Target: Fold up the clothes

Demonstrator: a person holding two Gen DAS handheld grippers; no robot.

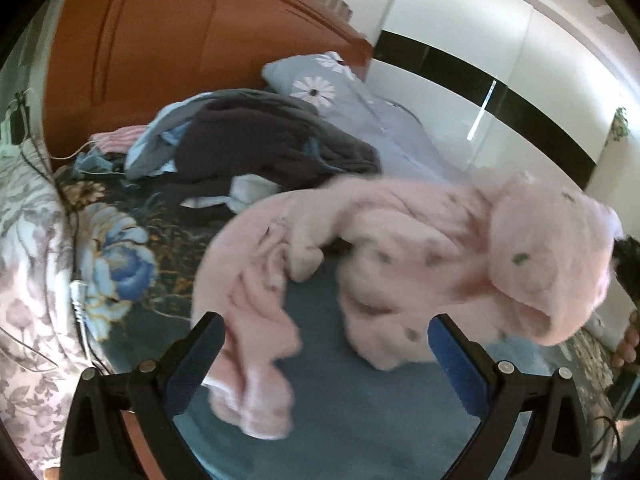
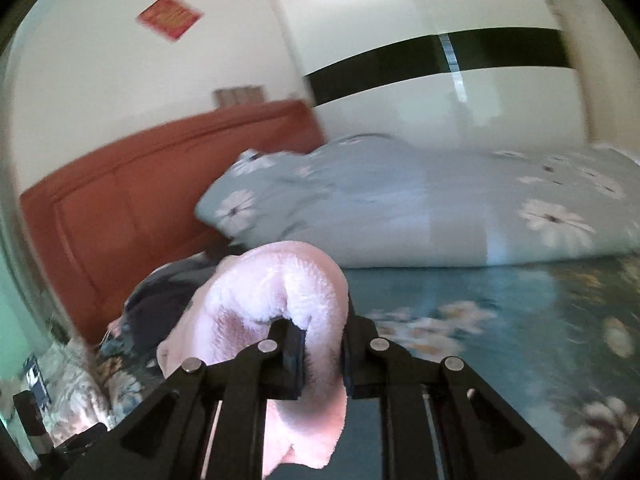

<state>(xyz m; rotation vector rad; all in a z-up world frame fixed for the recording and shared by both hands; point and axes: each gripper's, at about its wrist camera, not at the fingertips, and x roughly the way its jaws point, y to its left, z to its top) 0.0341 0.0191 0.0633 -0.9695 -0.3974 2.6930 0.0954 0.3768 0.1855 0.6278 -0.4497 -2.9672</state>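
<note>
A fluffy pink garment point(image 1: 432, 248) with small dark spots is lifted off the teal bed sheet point(image 1: 360, 400), blurred by motion. One of its ends hangs down point(image 1: 256, 360) beside the left finger of my left gripper point(image 1: 328, 340). The jaws of this gripper stand wide apart and their blue pads press on nothing. In the right wrist view my right gripper point(image 2: 322, 332) is shut on a thick fold of the same pink garment point(image 2: 280, 280), which bulges above the fingertips and hangs below them. A person's fingers point(image 1: 628, 344) show at the right edge of the left wrist view.
A pile of dark grey and light blue clothes point(image 1: 272, 136) lies near the orange-brown headboard point(image 1: 160, 40). A pale blue daisy-print duvet point(image 2: 440, 208) is heaped along the far side. A white wardrobe point(image 2: 440, 100) stands behind it. A white cable point(image 1: 80, 312) lies at the left.
</note>
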